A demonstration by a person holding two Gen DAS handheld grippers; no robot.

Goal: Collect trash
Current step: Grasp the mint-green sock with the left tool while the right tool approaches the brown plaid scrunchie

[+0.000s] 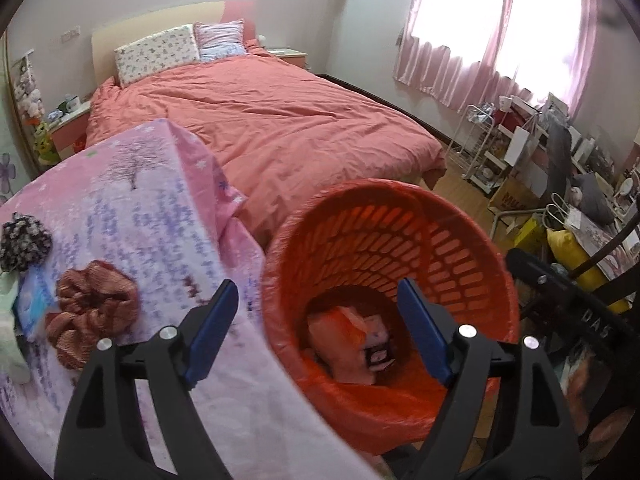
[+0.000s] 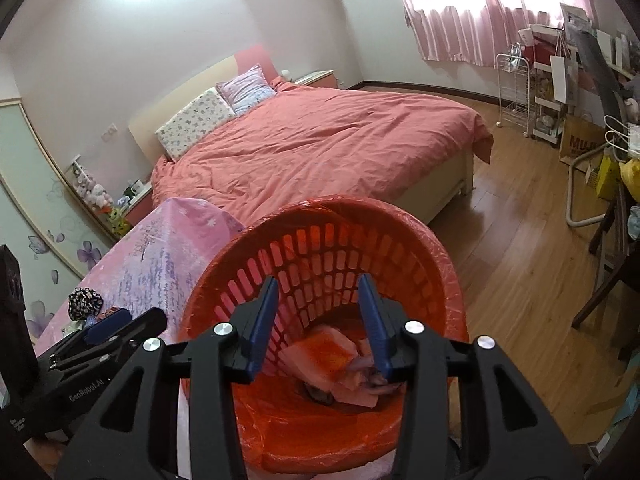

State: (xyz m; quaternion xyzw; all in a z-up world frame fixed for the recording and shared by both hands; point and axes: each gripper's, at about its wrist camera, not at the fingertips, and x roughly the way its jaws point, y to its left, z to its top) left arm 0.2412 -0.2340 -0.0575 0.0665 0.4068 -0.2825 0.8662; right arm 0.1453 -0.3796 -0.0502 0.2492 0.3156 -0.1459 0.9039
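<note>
Both empty, parted, the right gripper (image 2: 318, 320) hangs over the orange bin (image 2: 448, 280); the brown scrunchie (image 1: 94, 312) lies at nine o'clock of the nearer left gripper (image 1: 320, 324).

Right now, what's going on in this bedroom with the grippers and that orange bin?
A person is collecting trash with two hand-held grippers. Both hang over the round orange slatted plastic bin, which is lined with an orange plastic bag. The right gripper is open above the bin's mouth with nothing between its pads, and crumpled pink wrappers lie at the bottom. The left gripper is open and empty too, straddling the bin's rim beside the pink flowered tablecloth, where a brown fabric scrunchie lies.
</note>
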